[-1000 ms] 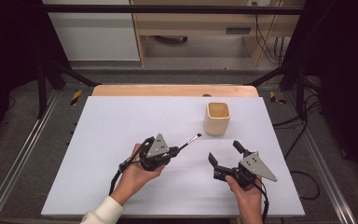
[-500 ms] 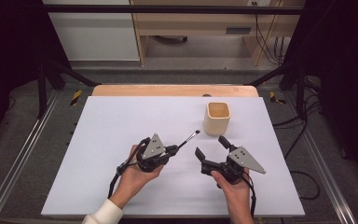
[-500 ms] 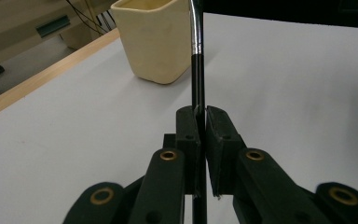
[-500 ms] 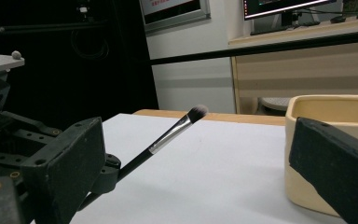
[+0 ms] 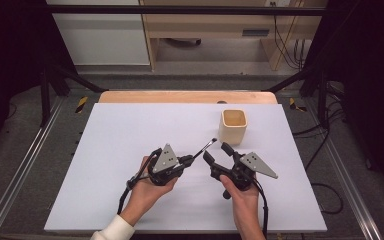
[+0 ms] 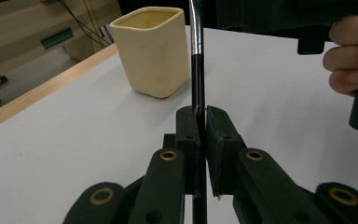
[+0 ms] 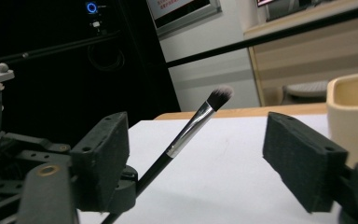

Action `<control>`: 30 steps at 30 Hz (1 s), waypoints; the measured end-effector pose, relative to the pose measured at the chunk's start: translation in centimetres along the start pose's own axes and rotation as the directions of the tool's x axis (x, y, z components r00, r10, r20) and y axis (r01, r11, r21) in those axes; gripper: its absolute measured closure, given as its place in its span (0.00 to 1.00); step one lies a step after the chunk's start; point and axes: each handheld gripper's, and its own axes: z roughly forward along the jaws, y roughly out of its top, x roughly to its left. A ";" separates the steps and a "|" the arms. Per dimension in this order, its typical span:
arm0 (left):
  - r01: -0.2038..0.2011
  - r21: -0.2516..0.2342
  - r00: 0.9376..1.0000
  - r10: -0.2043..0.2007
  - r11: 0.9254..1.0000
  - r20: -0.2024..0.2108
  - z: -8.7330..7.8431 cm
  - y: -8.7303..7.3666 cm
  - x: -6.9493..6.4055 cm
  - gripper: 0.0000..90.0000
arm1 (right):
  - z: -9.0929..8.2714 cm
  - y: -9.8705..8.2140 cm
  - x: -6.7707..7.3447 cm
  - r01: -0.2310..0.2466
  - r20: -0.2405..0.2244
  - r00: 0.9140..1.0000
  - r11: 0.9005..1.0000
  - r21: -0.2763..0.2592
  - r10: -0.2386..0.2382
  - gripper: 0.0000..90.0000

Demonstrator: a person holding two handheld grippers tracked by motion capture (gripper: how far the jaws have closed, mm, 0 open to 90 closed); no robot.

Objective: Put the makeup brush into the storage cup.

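On the near half of the white table [image 5: 130, 130], left of centre, the left hand [image 5: 142, 192] carries the left gripper [image 5: 186, 162], whose jaws point to the right and slightly toward the far side. Those jaws are pressed together on the black handle of a makeup brush [image 5: 205, 148]; in the left gripper view the handle [image 6: 197, 79] runs straight up from between the two pads, with its silver ferrule above them. From the pinch point the brush slants up and to the right, so that its silver ferrule and its bristle tip stand clear of the table surface, just left of the cream square cup [image 5: 233, 125]. In the right gripper view the bristle tip [image 7: 220, 95] is grey with a pale end, and the brush shaft crosses the gap between that gripper's two pads, nearer the left pad, without either pad pressing on it. The right gripper [image 5: 214, 152], held in the right hand [image 5: 242, 200] on the near side just right of centre, points toward the far left; its jaws are spread on either side of the brush and have just been closing, with the brush between them but not gripped. The cup stands upright on the far right part of the table, just beyond both grippers and apart from them.
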 end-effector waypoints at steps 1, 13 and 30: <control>0.000 -0.002 1.000 0.000 1.000 0.001 0.0 0.0 -0.1 0.94 | 0.1 -0.1 -0.1 -0.018 -0.005 1.000 1.000 0.006 0.018 0.28; -0.005 -0.014 1.000 0.005 1.000 0.008 0.1 0.3 -0.5 0.94 | 1.3 -0.6 -0.4 -0.102 -0.038 0.994 0.995 0.017 0.103 0.52; -0.010 -0.012 1.000 0.010 1.000 0.018 0.2 0.4 -0.6 0.94 | 1.5 -0.5 -0.6 -0.148 -0.077 0.986 0.989 0.026 0.150 0.75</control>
